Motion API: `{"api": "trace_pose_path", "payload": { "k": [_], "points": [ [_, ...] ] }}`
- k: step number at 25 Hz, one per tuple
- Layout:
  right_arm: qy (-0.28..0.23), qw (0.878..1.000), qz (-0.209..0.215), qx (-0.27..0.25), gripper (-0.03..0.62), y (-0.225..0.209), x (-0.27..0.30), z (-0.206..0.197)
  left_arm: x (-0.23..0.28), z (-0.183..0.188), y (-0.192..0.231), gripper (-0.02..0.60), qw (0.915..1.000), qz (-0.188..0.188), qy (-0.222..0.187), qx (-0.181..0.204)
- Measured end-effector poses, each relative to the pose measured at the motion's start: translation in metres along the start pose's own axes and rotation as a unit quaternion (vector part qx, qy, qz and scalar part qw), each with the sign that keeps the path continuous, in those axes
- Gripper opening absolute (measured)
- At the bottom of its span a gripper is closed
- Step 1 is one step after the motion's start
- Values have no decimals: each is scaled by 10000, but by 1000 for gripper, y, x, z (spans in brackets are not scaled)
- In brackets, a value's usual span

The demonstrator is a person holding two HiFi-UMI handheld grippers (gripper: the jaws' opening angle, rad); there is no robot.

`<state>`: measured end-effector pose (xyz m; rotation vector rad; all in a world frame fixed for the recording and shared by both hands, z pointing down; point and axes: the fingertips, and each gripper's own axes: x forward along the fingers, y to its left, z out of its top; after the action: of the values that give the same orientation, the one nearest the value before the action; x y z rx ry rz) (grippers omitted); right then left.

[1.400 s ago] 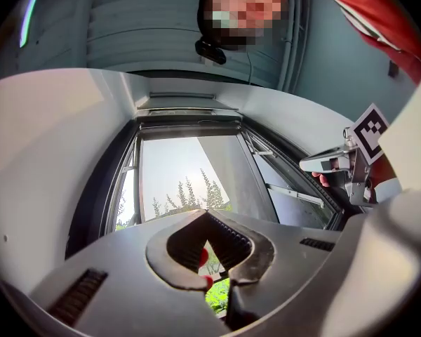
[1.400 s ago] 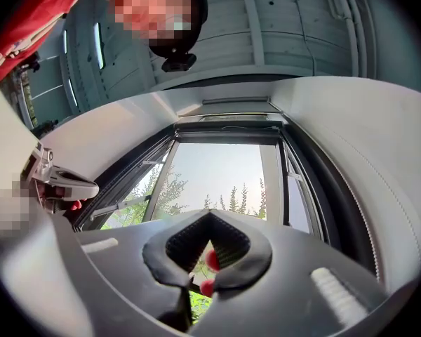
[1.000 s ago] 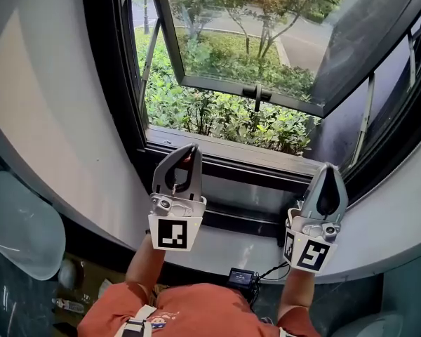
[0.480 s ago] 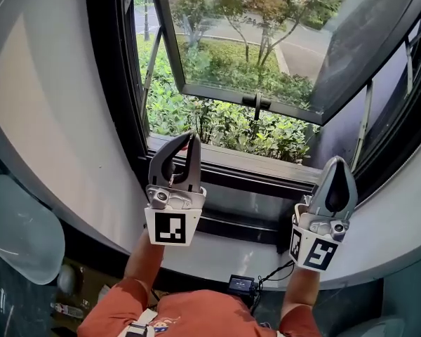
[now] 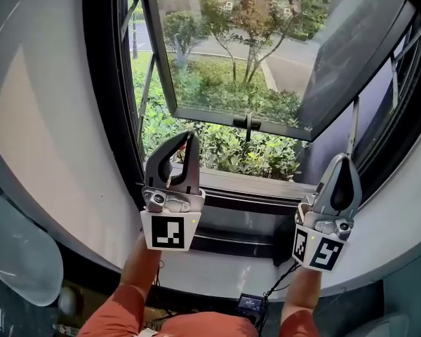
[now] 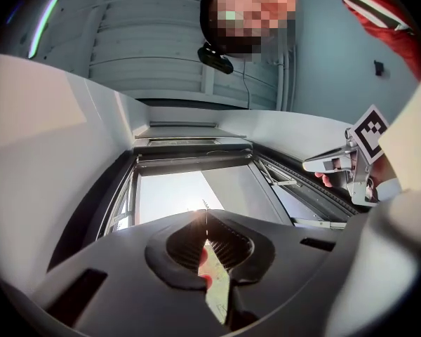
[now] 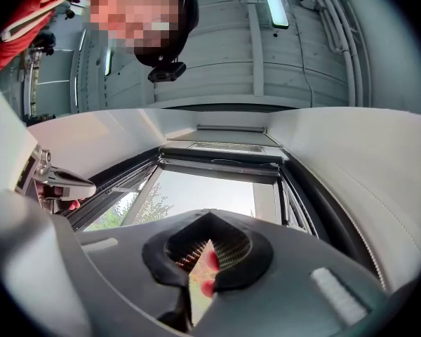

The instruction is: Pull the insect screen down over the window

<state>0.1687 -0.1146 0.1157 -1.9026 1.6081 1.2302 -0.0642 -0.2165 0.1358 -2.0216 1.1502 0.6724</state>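
Head view puts both tools nearest me: the left gripper [image 5: 189,136] has its jaws brought together at the tips with nothing between them; the right gripper [image 5: 342,159] is closed and empty in the same way. Each gripper's own view shows the ribbed pads meeting; a reddish smear shows through the slit behind them, and I cannot tell what it is. Behind the left gripper sits its marker cube [image 5: 170,232], then the left forearm [image 5: 139,269]; the orange sleeve below is cut off by the picture's edge.

Just past the left gripper's tips lies the window sill [image 5: 252,186]. Beyond it the sash [image 5: 238,62] is swung outward; its handle [image 5: 248,123] sits between the two grippers and farther out. Shrubs [image 5: 228,149] fill the gap under the sash.

The insect screen [image 6: 193,156] shows only as a dark rail across the top of the window opening, above and ahead of both sets of tips and well apart from them. The opening beneath it is uncovered, and I cannot make out the mesh itself. The head view crops the top of the frame, so only the two gripper views show the rail.
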Motion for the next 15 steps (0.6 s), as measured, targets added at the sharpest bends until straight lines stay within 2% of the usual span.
{"api": "trace_pose_path", "payload": {
  "k": [4, 10, 15],
  "points": [
    [-140, 9999, -18, 19, 9, -12, 15, 6, 19, 8, 2, 6, 9999, 115, -89, -72],
    [-470, 9989, 41, 47, 9, -31, 32, 9, 39, 4, 0, 6, 9995, 210, -9, -228],
    [-698, 9974, 146, 55, 9, -52, 45, 4, 52, 1, -4, 6, 9989, 458, -15, -96]
  ]
}}
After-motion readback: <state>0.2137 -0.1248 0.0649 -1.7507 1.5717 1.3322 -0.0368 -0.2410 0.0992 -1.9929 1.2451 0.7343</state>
